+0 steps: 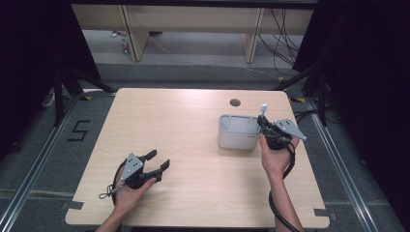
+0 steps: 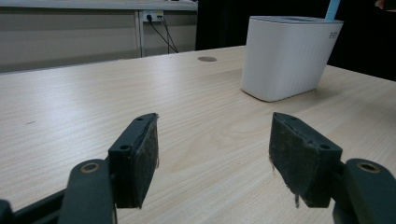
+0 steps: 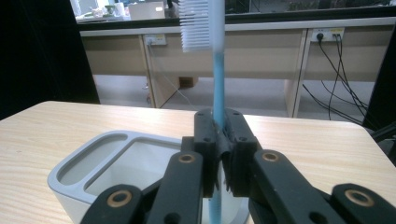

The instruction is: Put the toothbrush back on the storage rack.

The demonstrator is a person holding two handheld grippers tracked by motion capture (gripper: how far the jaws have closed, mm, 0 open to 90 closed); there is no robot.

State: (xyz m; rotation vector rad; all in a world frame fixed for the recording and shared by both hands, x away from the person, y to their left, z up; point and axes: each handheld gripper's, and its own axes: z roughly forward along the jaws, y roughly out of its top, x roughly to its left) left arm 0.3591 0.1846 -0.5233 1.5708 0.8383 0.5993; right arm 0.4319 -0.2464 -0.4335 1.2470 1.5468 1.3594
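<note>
Holding the blue toothbrush (image 3: 217, 74) upright, bristles above the jaws, I keep my right gripper (image 3: 222, 144) clamped on its handle over the white holder's (image 3: 79, 161) larger compartment; my left gripper (image 2: 212, 158) gapes wide, well apart.

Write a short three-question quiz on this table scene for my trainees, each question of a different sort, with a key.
1. True or false: the left gripper holds the toothbrush.
2. Which way does the brush head point? A) up B) down C) sideways
3. Fill in: the lower end of the toothbrush hangs over the white ______.

Key
1. False. Its jaws stand open and empty above the table; the right gripper is shut on the toothbrush's blue handle.
2. A. The bristles sit at the top, above the jaws.
3. Holder. It is a white tub with two compartments; which compartment the handle is over cannot be told.
</note>
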